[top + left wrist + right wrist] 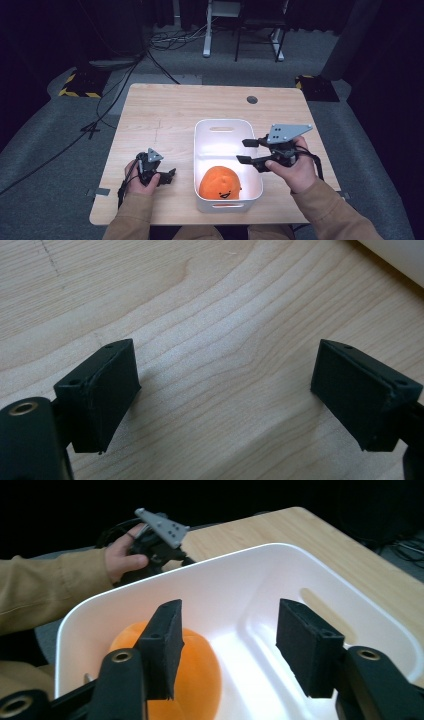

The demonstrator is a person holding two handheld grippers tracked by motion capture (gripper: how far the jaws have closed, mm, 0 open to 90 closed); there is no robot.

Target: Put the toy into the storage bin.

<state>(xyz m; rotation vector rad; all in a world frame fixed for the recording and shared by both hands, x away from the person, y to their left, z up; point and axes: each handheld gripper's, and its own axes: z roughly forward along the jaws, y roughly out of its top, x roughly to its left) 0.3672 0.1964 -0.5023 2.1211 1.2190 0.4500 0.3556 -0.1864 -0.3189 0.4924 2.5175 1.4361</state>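
Nearest the high camera, a person's tan sleeves reach onto the wooden bench (150, 110), each hand working a set of tongs. Left tongs (167, 176) rest low on the bare wood beside the white plastic bin (200, 150), jaws spread wide with nothing between them, as the left gripper view confirms (225, 395). Just beyond the bench's near edge, an orange plush toy with a stitched smiling face (220, 184) lies inside the near end of the bin, touching its front wall. Right tongs (248, 151) hover over the bin's right rim, jaws wide apart and empty; in the right gripper view (227, 647) they point down into the bin with the plush (200, 665) sitting below and to one side of the gap. Judging by this, the work stands at the approach before a pick. The next move would call for swinging the right tongs toward the near end, lowering them astride the soft toy, then closing gently. Farther off, cables trail across the grey floor (60, 150).
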